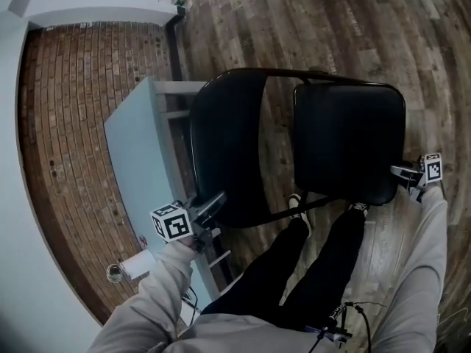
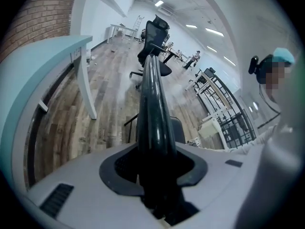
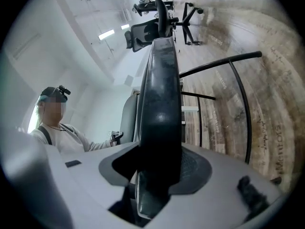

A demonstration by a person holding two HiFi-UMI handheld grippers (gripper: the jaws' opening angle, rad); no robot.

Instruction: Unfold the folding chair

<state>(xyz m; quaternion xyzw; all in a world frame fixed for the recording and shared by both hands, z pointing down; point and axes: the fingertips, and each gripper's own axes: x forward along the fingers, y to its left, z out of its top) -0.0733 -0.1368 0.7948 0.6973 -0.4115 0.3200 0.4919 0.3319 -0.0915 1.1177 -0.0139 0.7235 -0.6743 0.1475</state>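
A black folding chair stands on the wood floor in the head view, its backrest at the left and its padded seat at the right, spread apart. My left gripper is shut on the lower rim of the backrest; in the left gripper view the black rim runs straight out from between the jaws of the left gripper. My right gripper is shut on the seat's right edge. In the right gripper view the padded edge fills the gap of the right gripper.
A light blue table stands close at the chair's left, against a brick wall. My legs are right behind the chair. A paper roll and a glass lie by the table. An office chair stands farther off.
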